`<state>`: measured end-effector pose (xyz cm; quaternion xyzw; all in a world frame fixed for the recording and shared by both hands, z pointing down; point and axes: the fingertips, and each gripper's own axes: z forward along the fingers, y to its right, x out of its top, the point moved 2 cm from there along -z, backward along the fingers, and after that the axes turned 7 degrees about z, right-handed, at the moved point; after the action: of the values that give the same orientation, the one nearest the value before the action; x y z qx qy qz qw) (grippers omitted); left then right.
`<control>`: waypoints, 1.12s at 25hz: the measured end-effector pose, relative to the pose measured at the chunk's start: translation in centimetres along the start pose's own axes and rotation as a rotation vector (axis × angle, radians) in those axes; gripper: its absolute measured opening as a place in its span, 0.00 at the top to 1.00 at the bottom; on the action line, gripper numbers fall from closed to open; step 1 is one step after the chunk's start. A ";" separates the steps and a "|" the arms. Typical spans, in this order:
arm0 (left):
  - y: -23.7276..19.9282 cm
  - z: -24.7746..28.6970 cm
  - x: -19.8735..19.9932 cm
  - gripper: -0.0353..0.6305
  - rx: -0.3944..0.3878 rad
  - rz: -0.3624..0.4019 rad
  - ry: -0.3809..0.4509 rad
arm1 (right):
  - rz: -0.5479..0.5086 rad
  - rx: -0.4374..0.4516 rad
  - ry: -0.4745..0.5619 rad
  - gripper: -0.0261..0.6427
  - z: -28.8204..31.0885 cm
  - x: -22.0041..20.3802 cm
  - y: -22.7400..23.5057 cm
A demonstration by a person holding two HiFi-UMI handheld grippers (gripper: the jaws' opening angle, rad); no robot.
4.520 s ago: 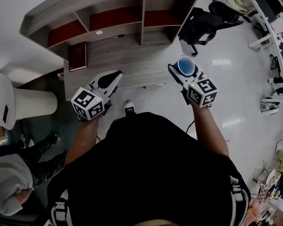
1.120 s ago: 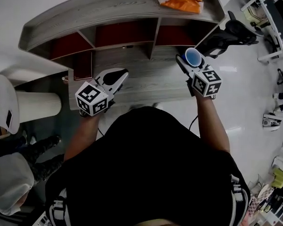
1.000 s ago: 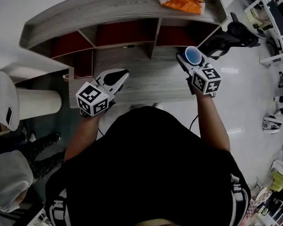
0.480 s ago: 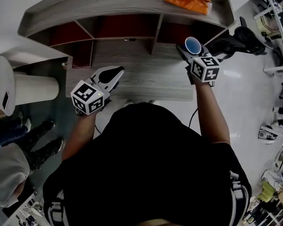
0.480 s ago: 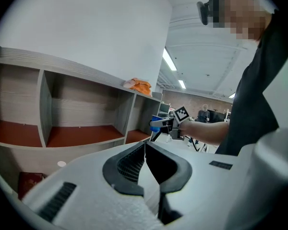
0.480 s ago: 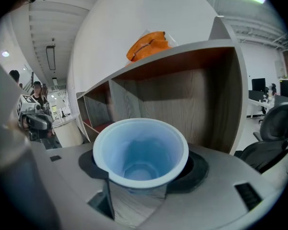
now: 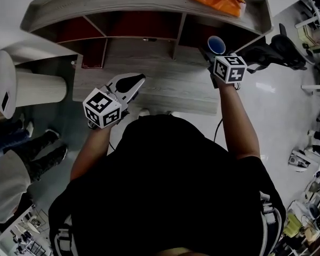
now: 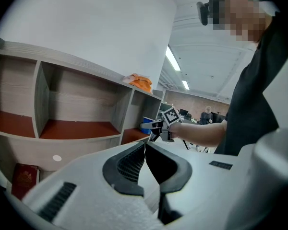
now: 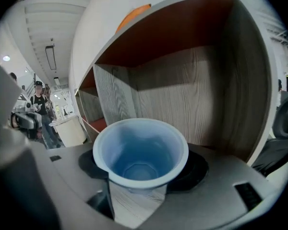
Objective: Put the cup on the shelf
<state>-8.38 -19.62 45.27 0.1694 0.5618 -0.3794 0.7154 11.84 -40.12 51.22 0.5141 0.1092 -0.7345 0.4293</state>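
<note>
Watching from beside them, I see the right tongs (image 7: 213, 54) pinching the blue cup (image 9: 140, 147) low on its body, mouth up, at the mouth of the rightmost compartment (image 9: 201, 90) of the shelf (image 7: 149, 1). The cup is not yet set on the compartment floor. The left tongs (image 7: 132, 82) are pressed together on nothing, hovering over the wooden surface (image 7: 165, 92) to the left, well apart from the cup.

My worry is the entry. The compartment looks snug, and the cup's wide rim could clip the top board or the right side wall if it goes in tilted or too high. That would twist it in such a low grip. The cup looks light and thin, so letting go before its base sits flat would likely tip it and roll it out toward the near edge. Spreading the tongs inside could also strike the wall and nudge the cup over.
</note>
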 end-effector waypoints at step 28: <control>-0.2 1.5 -0.3 0.91 0.082 -0.048 0.016 | -0.068 -0.048 -0.077 0.52 7.4 -2.2 5.1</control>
<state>-7.53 -20.63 46.09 0.1880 0.5553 -0.4178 0.6941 10.94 -46.50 57.85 0.4707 0.1277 -0.7653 0.4201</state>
